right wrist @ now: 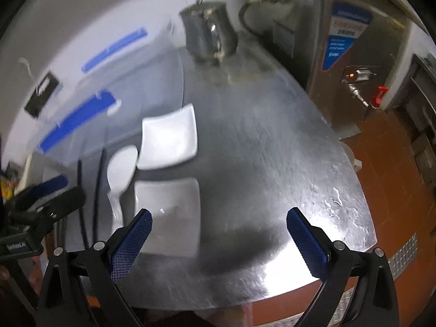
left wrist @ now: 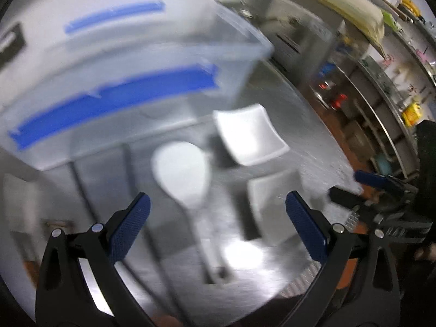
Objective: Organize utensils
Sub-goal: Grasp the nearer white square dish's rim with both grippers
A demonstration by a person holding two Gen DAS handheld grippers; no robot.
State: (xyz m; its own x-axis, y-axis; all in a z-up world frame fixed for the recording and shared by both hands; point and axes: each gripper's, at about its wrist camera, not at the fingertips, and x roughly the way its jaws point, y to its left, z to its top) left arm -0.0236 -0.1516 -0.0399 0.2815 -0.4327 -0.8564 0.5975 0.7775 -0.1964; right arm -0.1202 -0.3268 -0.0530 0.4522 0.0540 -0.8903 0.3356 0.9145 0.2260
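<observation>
A white rice paddle [left wrist: 181, 174] lies on the steel table, head away from me; it also shows in the right wrist view [right wrist: 120, 169]. Two black chopsticks [right wrist: 95, 188] lie to its left. Two white square plates lie to its right, the far plate [left wrist: 249, 135] [right wrist: 169, 140] and the near plate [left wrist: 275, 207] [right wrist: 167, 212]. A clear plastic bin [left wrist: 136, 87] with blue tape stands behind them. My left gripper [left wrist: 218, 226] is open above the paddle's handle. My right gripper [right wrist: 219, 234] is open above the near plate's right edge.
A steel kettle [right wrist: 208, 36] stands at the table's far end beside a steel water boiler [right wrist: 346, 62]. Shelving with kitchen items [left wrist: 381, 87] runs along the right. The table's [right wrist: 272, 150] front and right edges drop to an orange floor [right wrist: 387, 169].
</observation>
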